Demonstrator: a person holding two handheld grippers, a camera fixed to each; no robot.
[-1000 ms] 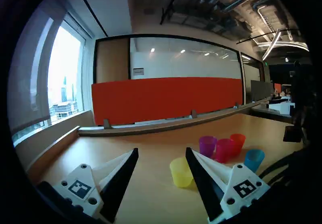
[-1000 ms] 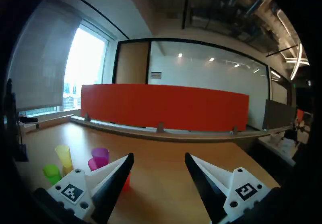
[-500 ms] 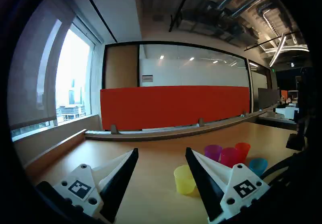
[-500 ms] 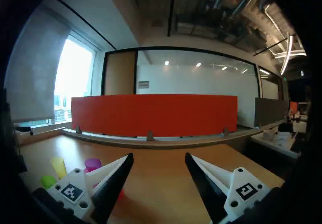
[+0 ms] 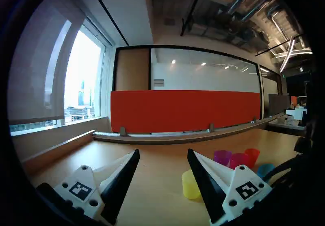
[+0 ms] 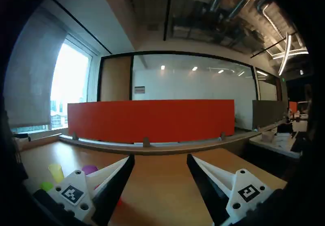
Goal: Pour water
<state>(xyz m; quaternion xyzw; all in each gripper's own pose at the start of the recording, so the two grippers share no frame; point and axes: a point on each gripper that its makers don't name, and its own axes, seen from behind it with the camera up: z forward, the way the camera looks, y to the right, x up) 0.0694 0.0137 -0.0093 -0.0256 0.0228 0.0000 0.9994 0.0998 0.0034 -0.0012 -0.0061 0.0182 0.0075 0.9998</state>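
On the tabletop [image 5: 162, 177], left gripper view: five cups, one each: yellow cup [image 5: 189, 184], purple cup [image 5: 222, 157], pink cup [image 5: 239, 159], red cup [image 5: 252, 156], blue cup [image 5: 265, 170] | left tongs [image 5: 162, 151] spread apart, empty | right gripper view: three cups low left: yellow cup [image 6: 55, 171], green cup [image 6: 46, 185], purple cup [image 6: 89, 169] | right tongs [image 6: 160, 156] spread apart, empty

No words can be read; the small white sign [image 5: 159, 83] on the glass wall [image 5: 203, 75], upper centre, is too blurred.
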